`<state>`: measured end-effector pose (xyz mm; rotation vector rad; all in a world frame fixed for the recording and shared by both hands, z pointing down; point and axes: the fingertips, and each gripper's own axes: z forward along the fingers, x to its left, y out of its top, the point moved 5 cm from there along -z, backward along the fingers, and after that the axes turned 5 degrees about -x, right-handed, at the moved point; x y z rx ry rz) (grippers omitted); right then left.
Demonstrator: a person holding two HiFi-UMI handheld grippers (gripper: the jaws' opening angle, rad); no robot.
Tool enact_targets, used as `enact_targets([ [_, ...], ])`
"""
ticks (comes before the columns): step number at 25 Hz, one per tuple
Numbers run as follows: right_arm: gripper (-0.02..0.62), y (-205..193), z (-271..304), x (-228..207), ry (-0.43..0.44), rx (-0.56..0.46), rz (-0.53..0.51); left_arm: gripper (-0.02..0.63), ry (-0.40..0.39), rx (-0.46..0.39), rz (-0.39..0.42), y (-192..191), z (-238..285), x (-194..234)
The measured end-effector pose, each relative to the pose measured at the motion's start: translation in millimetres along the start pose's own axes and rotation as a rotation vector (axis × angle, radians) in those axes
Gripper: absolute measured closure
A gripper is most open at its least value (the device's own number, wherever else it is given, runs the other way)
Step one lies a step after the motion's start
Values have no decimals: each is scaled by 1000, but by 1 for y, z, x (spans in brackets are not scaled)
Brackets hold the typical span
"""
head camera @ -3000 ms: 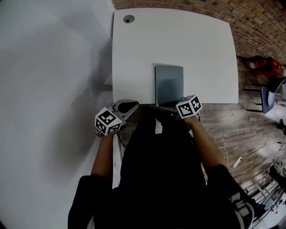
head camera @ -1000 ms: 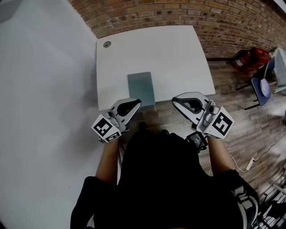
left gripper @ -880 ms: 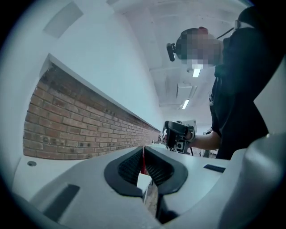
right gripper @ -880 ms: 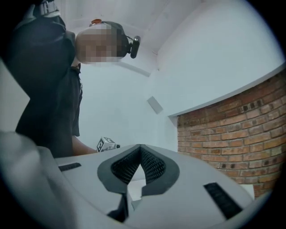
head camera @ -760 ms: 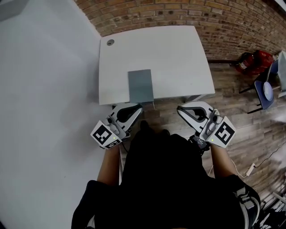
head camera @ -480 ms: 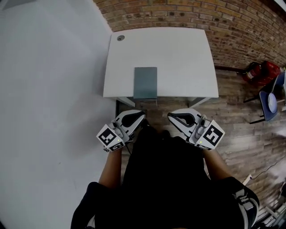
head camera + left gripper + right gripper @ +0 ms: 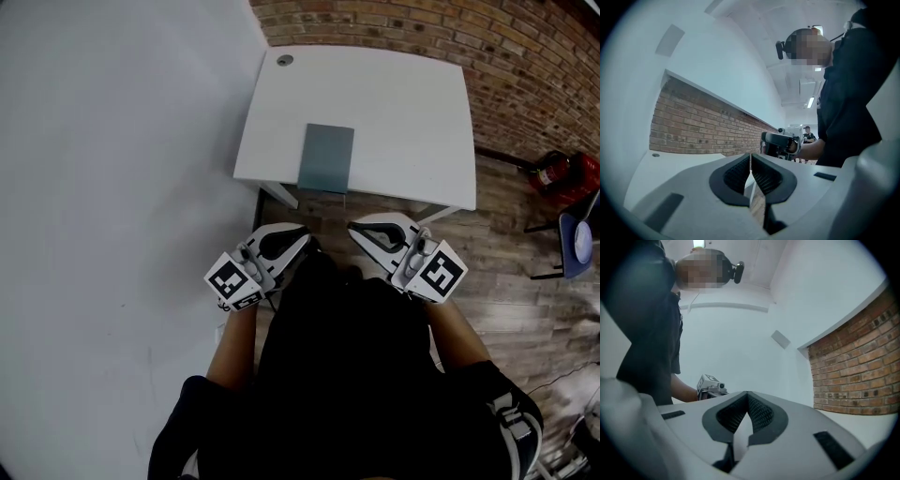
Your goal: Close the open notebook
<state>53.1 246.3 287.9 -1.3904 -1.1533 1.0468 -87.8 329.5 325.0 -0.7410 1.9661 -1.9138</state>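
A white wall (image 7: pixel 112 187) fills the left of the head view, and a brick wall (image 7: pixel 525 47) runs along the far side. A wooden floor (image 7: pixel 525 291) spreads out on the right and under a white table (image 7: pixel 403 103), which stands against both walls.

The person (image 7: pixel 347 375), in dark clothing, stands at the near side of the table, a little back from its edge, with both forearms held forward.

The notebook (image 7: pixel 326 157) lies flat on the table, closed, with its grey cover up. It sits at the near edge, left of the middle, and nothing touches it.

The left gripper (image 7: pixel 304 240) is held over the floor just short of the table's near edge, well clear of the notebook. Its own view shows the two dark pads pressed together with nothing between them. The right gripper (image 7: pixel 354 228) is close beside it on the right, also over the floor and apart from the notebook. Its jaws are clenched too and hold nothing. The tips of the two grippers point toward each other, near but not touching, and each gripper appears in the other's view. The cubes with square markers sit at the near ends, by the person's hands.

A blue chair (image 7: pixel 581 239) and a red thing (image 7: pixel 572 176) that I cannot identify stand on the floor at the far right. A small round hole (image 7: pixel 284 60) sits in the far left corner of the table.
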Motion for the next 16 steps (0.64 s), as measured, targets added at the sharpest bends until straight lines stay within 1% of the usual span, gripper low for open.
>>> enact_targets([
  [4,590,-4,3,-3,-17,32,6,583,-5,17,6,-2,-1,-2],
  [8,589,-9,-1,-10,-20,42,27,583,2,21,-11,-2,1,2],
  [12,589,-21,-1,-10,-29,50,43,583,6,29,-43,-18,1,2],
  [16,589,-23,-4,-9,-44,42,49,583,8,43,-61,-28,2,1],
])
